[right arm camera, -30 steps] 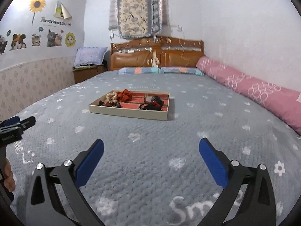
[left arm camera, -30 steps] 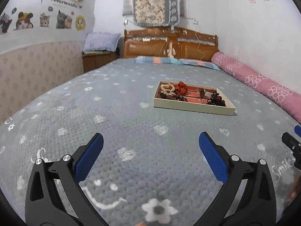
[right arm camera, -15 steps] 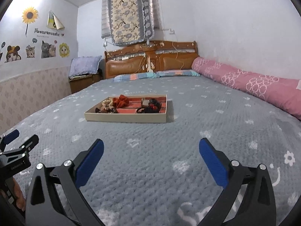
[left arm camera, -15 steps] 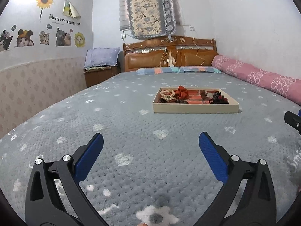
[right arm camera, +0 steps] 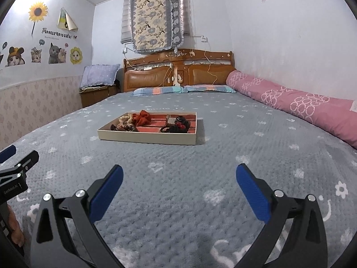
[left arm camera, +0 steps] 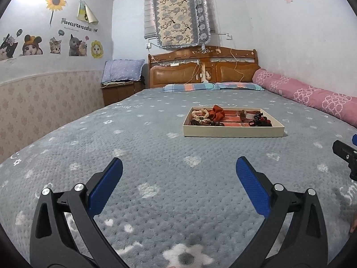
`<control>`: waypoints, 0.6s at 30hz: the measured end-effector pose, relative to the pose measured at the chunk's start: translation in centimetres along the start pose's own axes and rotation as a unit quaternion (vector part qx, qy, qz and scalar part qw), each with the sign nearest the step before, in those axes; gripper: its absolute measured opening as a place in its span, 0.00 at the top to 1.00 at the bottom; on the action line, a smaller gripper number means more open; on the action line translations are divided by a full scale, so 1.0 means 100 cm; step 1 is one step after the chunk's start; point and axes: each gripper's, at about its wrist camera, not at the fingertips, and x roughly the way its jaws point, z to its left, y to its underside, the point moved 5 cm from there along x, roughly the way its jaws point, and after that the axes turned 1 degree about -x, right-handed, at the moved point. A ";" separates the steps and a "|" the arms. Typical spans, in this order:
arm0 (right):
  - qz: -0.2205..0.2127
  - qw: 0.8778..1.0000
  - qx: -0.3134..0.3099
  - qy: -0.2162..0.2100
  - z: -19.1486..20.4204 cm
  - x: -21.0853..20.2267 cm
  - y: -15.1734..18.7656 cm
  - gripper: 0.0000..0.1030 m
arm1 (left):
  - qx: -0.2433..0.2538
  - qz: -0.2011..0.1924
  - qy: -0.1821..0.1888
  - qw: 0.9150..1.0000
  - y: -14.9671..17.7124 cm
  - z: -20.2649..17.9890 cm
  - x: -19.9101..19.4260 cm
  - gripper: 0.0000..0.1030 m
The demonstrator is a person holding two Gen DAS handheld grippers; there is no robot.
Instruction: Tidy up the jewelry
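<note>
While both grippers (left arm camera: 178,184) (right arm camera: 179,185) gape empty, the tray's (left arm camera: 233,131) light, snaggy beads (left arm camera: 200,114) lie well ahead; pinch a strand.

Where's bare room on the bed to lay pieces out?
Free: blanket between both open grippers, left and right, and the tray; also between tray and pink bolster. Crowded: inside the tray, beads and black bands piled.
</note>
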 end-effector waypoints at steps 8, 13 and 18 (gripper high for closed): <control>-0.004 1.000 -0.006 0.003 0.001 0.001 0.000 0.04 | 0.006 -0.009 -0.002 1.000 -0.001 -0.001 -0.004 0.05; -0.004 1.000 -0.007 0.003 0.001 0.001 0.000 0.04 | 0.005 -0.007 0.000 1.000 -0.001 0.000 -0.003 0.05; -0.002 1.000 -0.003 0.004 0.001 0.000 0.001 0.04 | 0.008 -0.008 -0.001 1.000 -0.001 0.000 -0.003 0.05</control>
